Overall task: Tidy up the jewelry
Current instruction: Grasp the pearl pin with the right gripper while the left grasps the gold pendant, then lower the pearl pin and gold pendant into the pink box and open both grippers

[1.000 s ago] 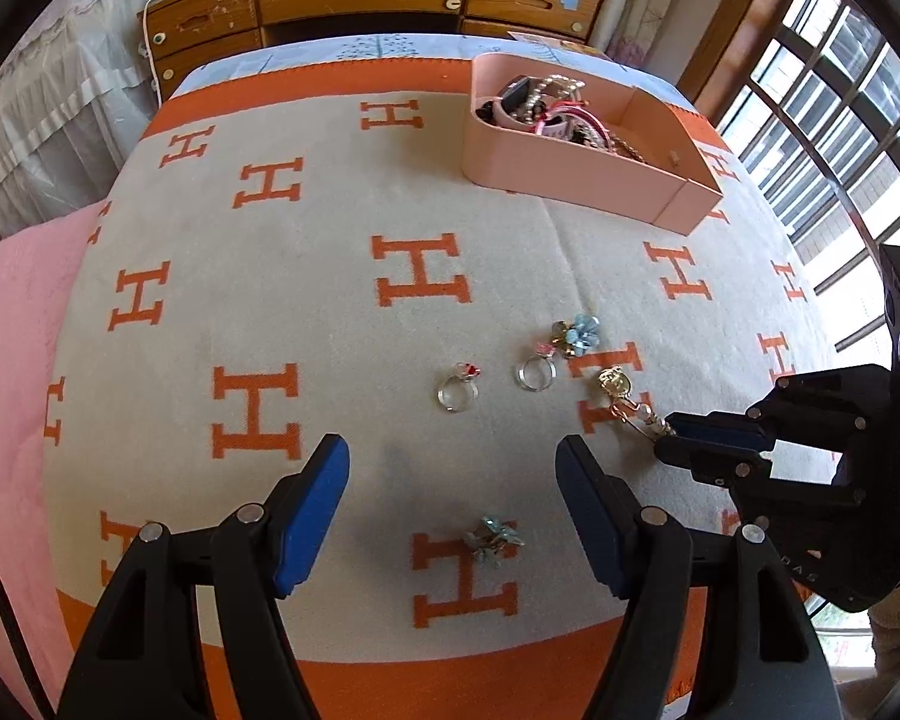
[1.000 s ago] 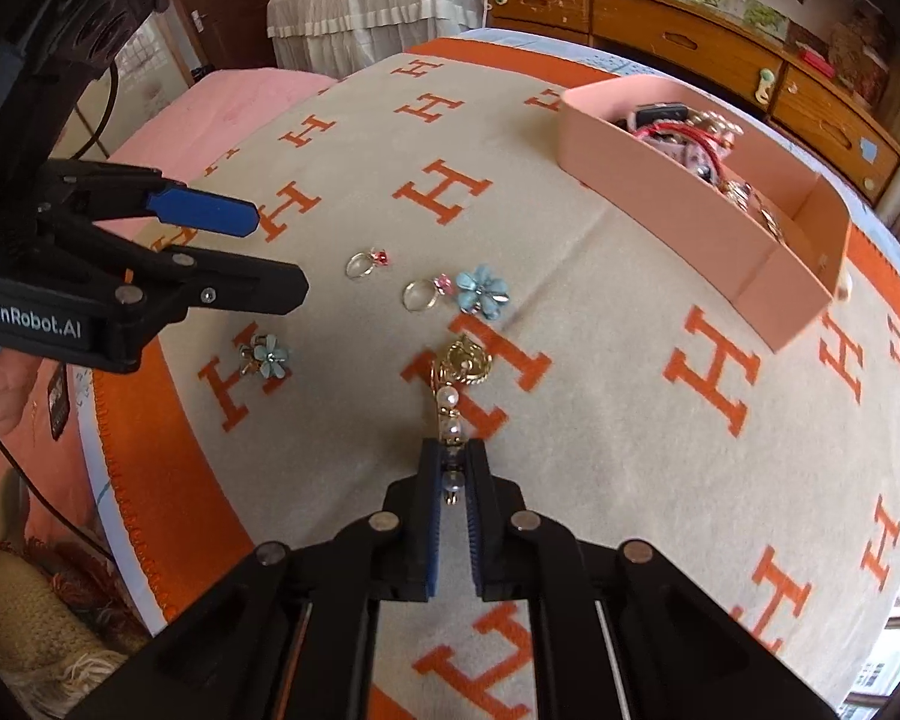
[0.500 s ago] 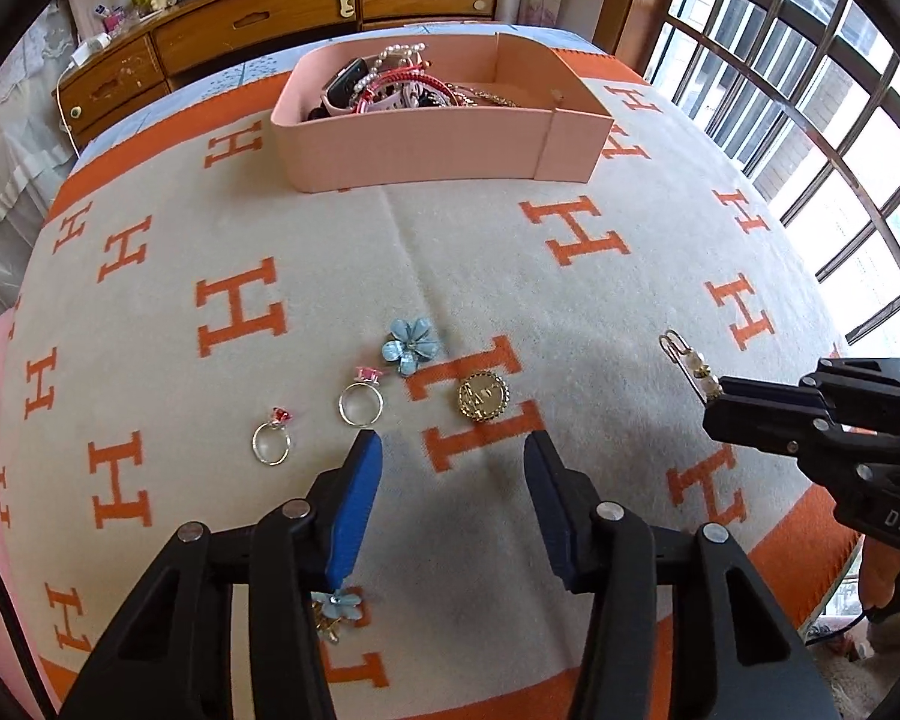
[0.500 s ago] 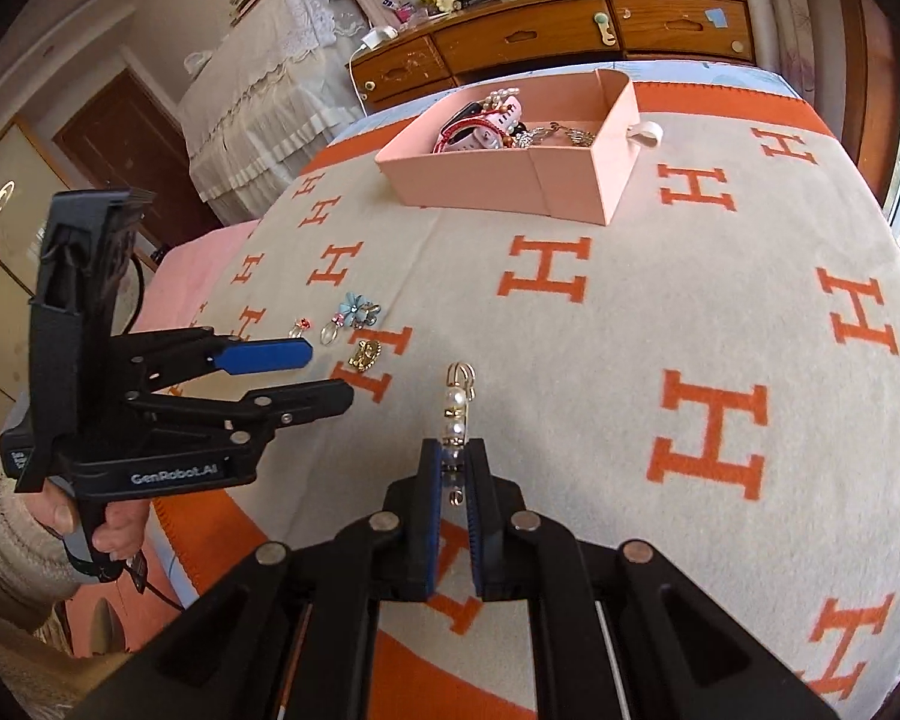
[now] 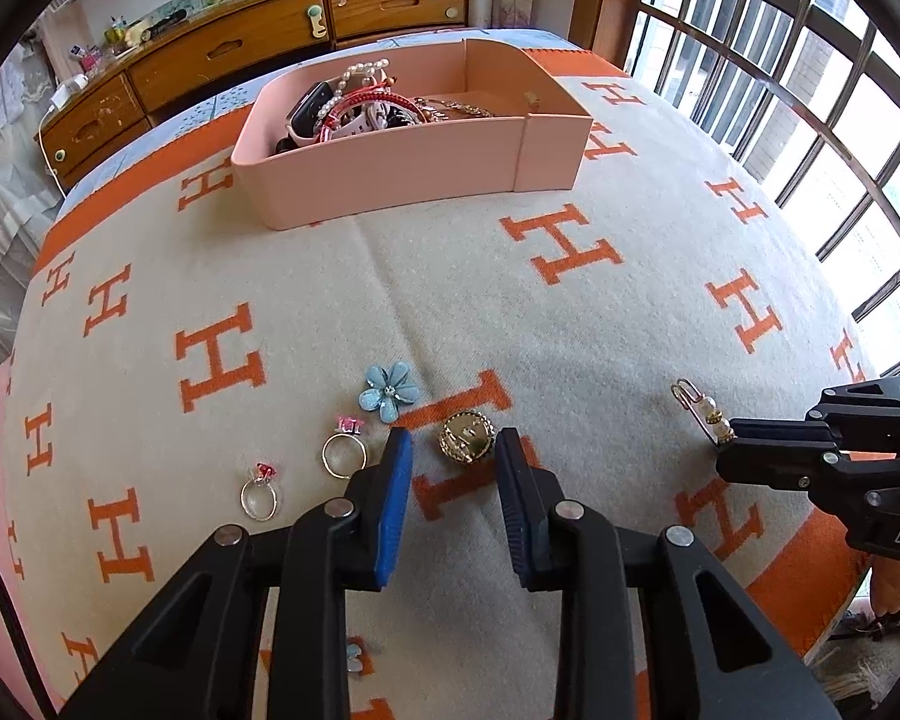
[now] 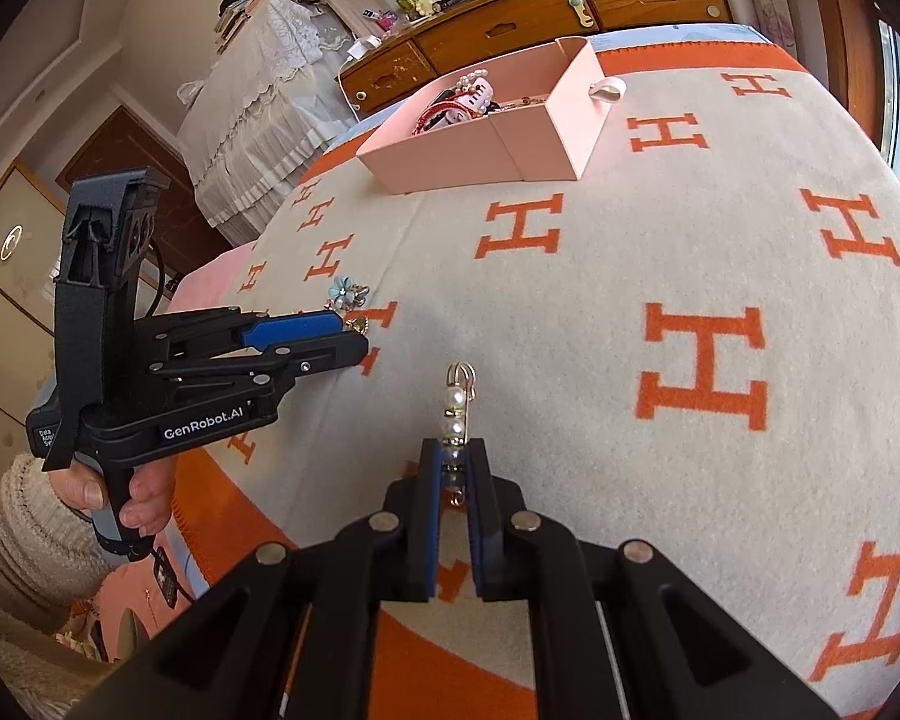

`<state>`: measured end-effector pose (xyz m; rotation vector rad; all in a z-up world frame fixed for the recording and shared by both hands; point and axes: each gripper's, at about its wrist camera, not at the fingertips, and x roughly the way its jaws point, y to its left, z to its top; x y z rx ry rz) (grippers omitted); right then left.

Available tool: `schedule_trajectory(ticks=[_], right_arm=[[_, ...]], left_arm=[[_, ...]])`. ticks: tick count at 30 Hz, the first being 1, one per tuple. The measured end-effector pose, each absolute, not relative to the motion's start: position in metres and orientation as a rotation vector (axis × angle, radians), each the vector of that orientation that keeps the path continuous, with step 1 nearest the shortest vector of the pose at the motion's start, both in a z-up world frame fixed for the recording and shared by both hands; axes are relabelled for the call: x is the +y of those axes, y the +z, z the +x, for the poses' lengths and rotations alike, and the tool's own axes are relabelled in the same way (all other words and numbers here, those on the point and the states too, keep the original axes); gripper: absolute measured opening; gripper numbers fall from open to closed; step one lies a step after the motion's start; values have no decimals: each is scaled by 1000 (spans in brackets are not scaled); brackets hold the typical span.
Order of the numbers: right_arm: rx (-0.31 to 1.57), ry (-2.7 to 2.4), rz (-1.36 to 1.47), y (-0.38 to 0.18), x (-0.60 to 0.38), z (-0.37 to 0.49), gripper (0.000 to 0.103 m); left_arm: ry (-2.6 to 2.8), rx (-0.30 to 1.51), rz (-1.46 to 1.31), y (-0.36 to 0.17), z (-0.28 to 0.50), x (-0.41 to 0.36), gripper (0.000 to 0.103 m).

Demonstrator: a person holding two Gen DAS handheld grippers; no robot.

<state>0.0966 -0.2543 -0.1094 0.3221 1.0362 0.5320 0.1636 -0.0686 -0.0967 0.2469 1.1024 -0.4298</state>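
Right gripper (image 6: 455,468) clamped on pearl pin (image 6: 457,402), left gripper (image 5: 453,456) part-open straddling gold brooch (image 5: 467,437) near blanket's (image 5: 510,300) front edge: lower squarely, close gently, avoid rings.

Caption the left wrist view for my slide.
Open left tool nears round gold brooch; right tool grips gold pearl pin, pink jewelry box beyond.

A home bedroom: a blanket-covered bed (image 5: 510,312), a wooden dresser (image 5: 258,54) and a barred window (image 5: 798,96).
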Motion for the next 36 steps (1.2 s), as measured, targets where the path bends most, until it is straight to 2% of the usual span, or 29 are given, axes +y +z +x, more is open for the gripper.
schedule_trajectory(ticks=[4, 7, 13, 18, 27, 36], right_arm=[[1027, 528, 322, -108, -257, 96, 7], [1021, 526, 320, -107, -258, 96, 7], [1001, 523, 323, -95, -258, 99, 7], [942, 497, 328, -64, -263, 123, 7], [867, 386, 429, -22, -277, 223, 7], [960, 318, 488, -39, -276, 302, 8]], left_arm=[[-434, 1099, 256, -96, 165, -74, 27], [-451, 1094, 263, -95, 164, -77, 17], [-443, 1088, 261, -92, 161, -81, 17], [-450, 1062, 207, -65, 172, -80, 17], [-420, 980, 118, -5, 257, -97, 17], [-409, 1040, 28, -25, 328, -130, 17]])
